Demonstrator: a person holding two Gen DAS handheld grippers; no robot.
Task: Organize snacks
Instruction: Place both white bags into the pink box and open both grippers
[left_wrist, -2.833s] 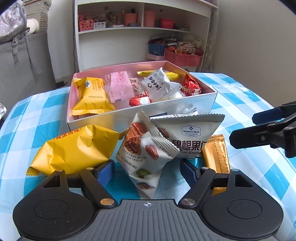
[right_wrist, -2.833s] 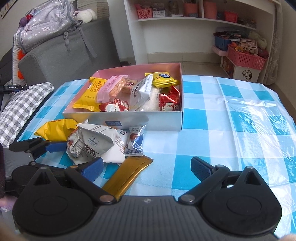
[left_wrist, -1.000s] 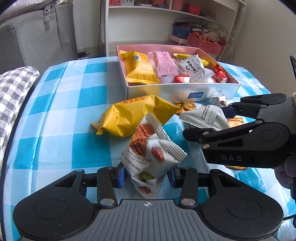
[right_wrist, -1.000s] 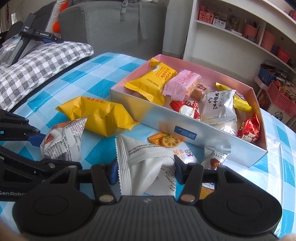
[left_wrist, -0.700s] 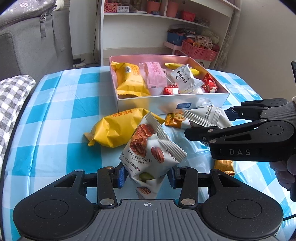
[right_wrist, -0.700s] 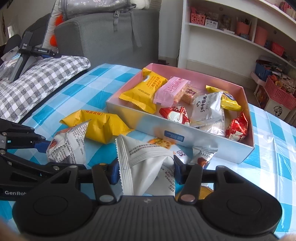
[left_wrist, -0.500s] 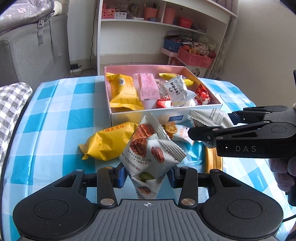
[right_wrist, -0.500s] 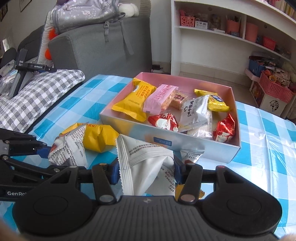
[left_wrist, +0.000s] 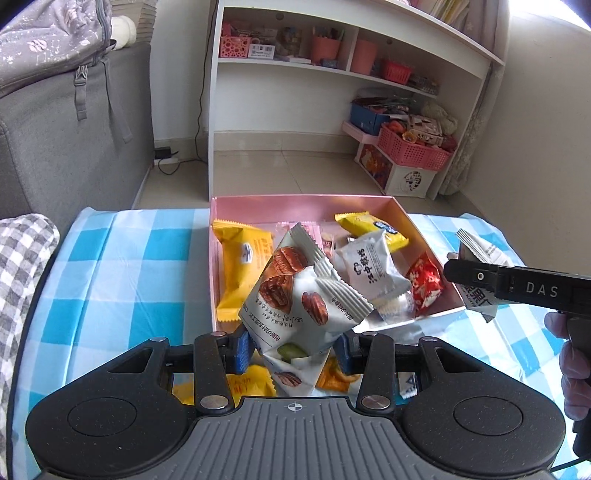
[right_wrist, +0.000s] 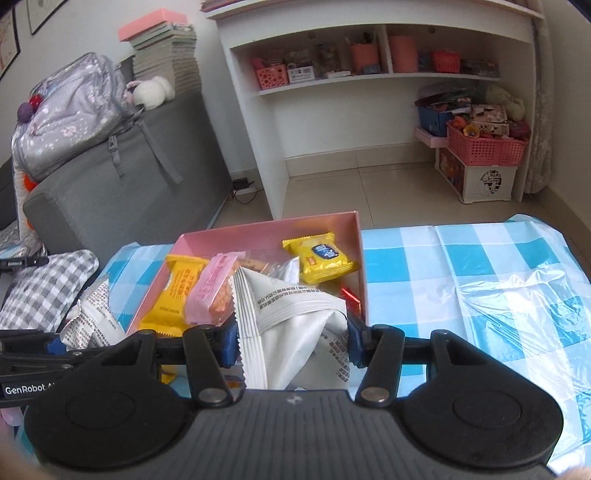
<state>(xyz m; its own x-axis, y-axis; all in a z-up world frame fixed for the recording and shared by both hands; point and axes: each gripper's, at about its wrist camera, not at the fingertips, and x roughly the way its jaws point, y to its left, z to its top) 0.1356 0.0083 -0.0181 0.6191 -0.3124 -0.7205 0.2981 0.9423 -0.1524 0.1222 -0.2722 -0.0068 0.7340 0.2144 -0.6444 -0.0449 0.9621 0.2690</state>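
My left gripper (left_wrist: 293, 349) is shut on a white pecan snack packet (left_wrist: 299, 295), held in the air over the near edge of the pink snack box (left_wrist: 303, 201). My right gripper (right_wrist: 291, 343) is shut on a white nut-kernel packet (right_wrist: 295, 325), also lifted, just in front of the pink snack box (right_wrist: 266, 229). The box holds yellow, pink, white and red packets. In the left wrist view the right gripper (left_wrist: 476, 275) reaches in from the right with its white packet (left_wrist: 480, 251). The left gripper's packet (right_wrist: 92, 321) shows at the left of the right wrist view.
A yellow packet (left_wrist: 247, 384) and an orange cracker packet (left_wrist: 334, 373) lie on the blue-checked tablecloth (left_wrist: 122, 266) under my left gripper. A grey sofa (right_wrist: 122, 195) and a checked cushion (right_wrist: 44, 288) stand left; white shelves (right_wrist: 369, 77) stand behind.
Both grippers have risen and moved forward toward the box, each carrying its packet. The loose snacks on the cloth now lie beneath and behind them.
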